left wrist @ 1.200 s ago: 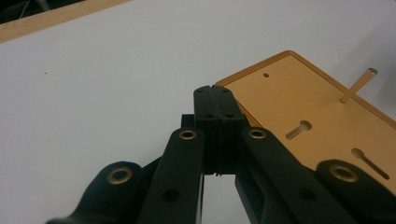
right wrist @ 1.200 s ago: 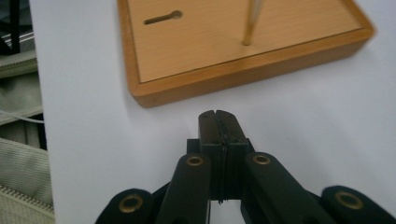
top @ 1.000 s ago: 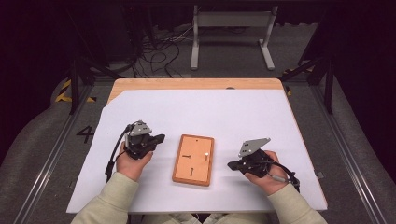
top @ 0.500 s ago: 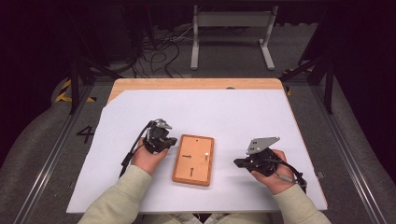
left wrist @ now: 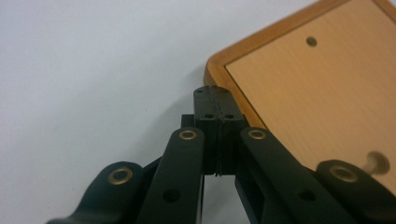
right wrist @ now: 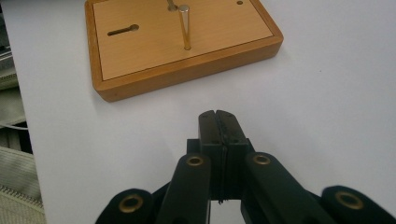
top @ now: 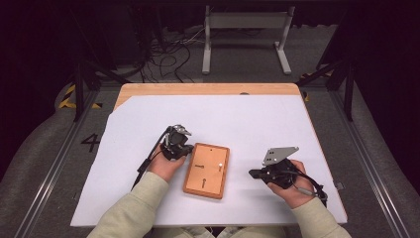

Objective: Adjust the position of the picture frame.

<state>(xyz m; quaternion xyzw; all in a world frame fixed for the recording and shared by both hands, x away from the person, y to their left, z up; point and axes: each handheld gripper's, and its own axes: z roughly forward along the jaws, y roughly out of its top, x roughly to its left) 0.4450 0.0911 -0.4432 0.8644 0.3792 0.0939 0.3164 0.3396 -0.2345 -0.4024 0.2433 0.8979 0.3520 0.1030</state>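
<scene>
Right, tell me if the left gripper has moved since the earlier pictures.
Yes. The left gripper has moved right across the high view, closing in on the wooden board, which has stayed put.

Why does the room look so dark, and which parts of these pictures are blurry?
High view: light falls on the white table; the floor behind is dim. Left gripper view: the wooden board is slightly soft. Right gripper view: the metal pin is sharp, casting little shadow.

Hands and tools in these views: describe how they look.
Each tool, left tool and right tool, is black, with linked bars joined by brass-ringed pivots and two flat black fingers. A black cable trails from each. The right carries a grey three-cornered plate. Sleeves are pale beige.
</scene>
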